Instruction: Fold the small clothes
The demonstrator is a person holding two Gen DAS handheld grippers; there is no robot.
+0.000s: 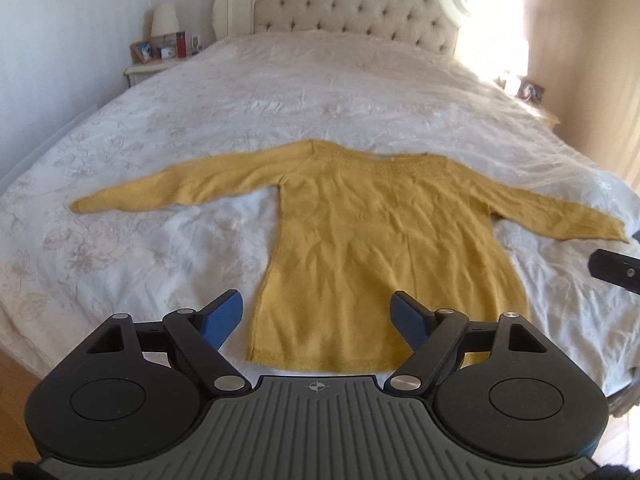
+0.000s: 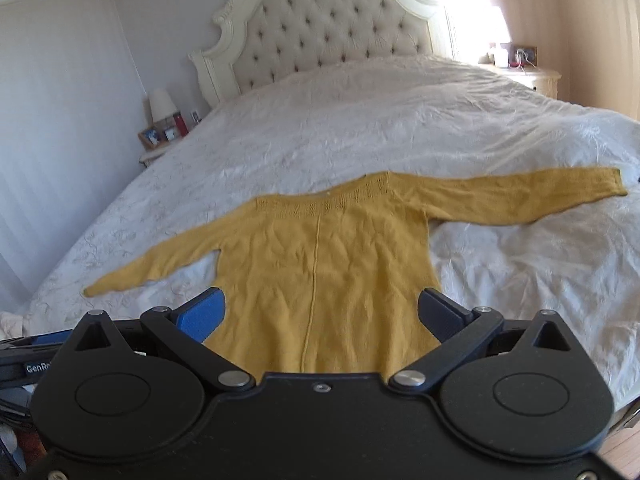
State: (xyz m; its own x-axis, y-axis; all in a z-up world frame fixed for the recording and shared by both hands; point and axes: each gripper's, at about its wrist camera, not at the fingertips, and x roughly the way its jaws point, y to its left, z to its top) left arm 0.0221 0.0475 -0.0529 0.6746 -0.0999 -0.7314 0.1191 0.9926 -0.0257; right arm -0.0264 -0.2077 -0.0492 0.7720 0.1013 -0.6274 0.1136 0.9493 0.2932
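Note:
A mustard-yellow knitted sweater (image 1: 360, 240) (image 2: 320, 264) lies flat on the bed, both long sleeves spread sideways, neckline toward the headboard, hem toward me. My left gripper (image 1: 316, 304) hovers open above the hem's left part, its blue pads wide apart with nothing between them. My right gripper (image 2: 322, 304) is open too, above the lower body of the sweater, holding nothing. A dark part of the right gripper (image 1: 616, 272) shows at the right edge of the left wrist view.
The bed has a white embroidered cover (image 1: 280, 92) and a tufted cream headboard (image 1: 352, 0). A nightstand with a lamp (image 1: 164, 20), frames and a red bottle stands at the far left. Another nightstand (image 2: 532, 76) stands at the far right by a bright window. Wooden floor shows below the bed edge.

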